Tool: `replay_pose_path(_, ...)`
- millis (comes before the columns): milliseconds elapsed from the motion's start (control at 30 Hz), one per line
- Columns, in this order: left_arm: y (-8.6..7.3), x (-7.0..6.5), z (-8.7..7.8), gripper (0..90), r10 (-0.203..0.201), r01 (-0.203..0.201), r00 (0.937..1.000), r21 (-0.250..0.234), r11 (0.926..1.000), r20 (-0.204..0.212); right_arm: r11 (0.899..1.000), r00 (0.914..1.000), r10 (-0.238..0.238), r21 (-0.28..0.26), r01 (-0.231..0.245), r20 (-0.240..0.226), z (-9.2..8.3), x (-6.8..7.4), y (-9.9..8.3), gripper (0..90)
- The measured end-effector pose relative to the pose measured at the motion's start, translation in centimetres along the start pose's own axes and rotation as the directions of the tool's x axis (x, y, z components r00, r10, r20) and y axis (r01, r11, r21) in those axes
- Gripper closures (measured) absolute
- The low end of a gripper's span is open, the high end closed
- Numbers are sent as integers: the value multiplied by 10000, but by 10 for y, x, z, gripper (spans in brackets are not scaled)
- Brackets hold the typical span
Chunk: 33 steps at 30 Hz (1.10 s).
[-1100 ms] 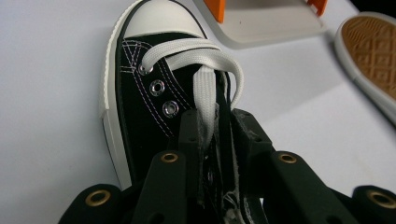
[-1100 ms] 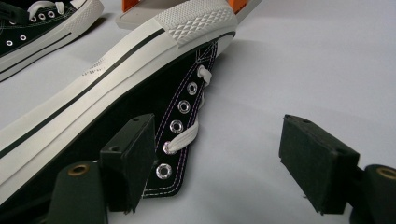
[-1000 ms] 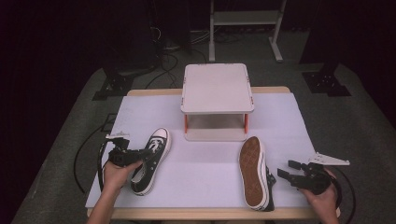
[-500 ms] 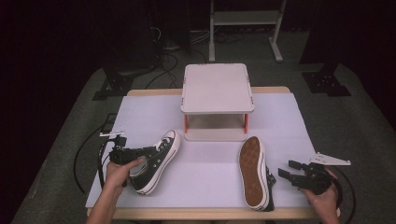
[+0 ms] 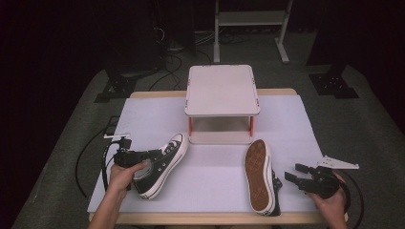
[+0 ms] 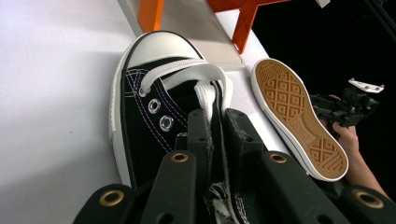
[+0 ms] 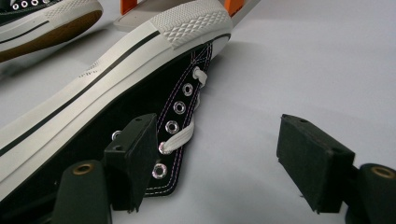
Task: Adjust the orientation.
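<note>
A black high-top sneaker (image 5: 160,164) with a white toe cap lies at the front left of the white mat. My left gripper (image 5: 141,160) is shut on its collar beside the tongue, and in the left gripper view the jaws (image 6: 215,122) pinch the black canvas of this sneaker (image 6: 140,116) just behind the laces. The second sneaker (image 5: 260,176) lies on its side at the front right, tan sole facing left. My right gripper (image 5: 291,171) hovers open just right of it; in the right gripper view the gripper (image 7: 224,154) has one jaw by the eyelets of that sneaker (image 7: 93,93), not pressing.
A low white stand (image 5: 222,90) with orange legs occupies the middle back of the mat (image 5: 296,129). Cables trail off the table's left side (image 5: 107,143). Bare mat stretches between the two sneakers and along both sides of the stand.
The left sneaker's toe has swung to the right and the shoe has tipped up a little in my left gripper's hold. The right gripper and right sneaker have stayed put.
</note>
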State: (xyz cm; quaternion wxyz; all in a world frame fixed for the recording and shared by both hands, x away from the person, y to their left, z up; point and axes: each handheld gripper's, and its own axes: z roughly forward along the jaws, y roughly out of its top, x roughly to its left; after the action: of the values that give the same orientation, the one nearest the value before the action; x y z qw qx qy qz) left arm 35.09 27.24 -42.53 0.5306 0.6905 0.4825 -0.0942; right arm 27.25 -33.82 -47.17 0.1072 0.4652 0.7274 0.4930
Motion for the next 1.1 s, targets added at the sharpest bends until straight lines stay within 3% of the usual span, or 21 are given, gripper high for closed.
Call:
replay_pose_path(333, 7, -9, -7, 810, 94, -79, 9990, -349, 9994, 446, 10000, 10000, 48, -23, -48, -1, -2, 0, 0, 285)
replay_pose_path(567, 18, -27, -25, 810, 353, -295, 9969, -826, 9961, 701, 10000, 10000, 19, -39, -19, 9, -1, -1, 0, 285)
replay_pose_path(867, 44, -50, -59, 810, 720, -646, 9966, -1600, 9850, 411, 9999, 10000, 89, -139, -89, 15, -1, -2, 2, 285)
replay_pose_path(1100, 69, -64, -64, 810, 918, -819, 9950, -2031, 9757, 397, 9999, 10000, 97, -63, -97, -23, 3, -2, 3, 285)
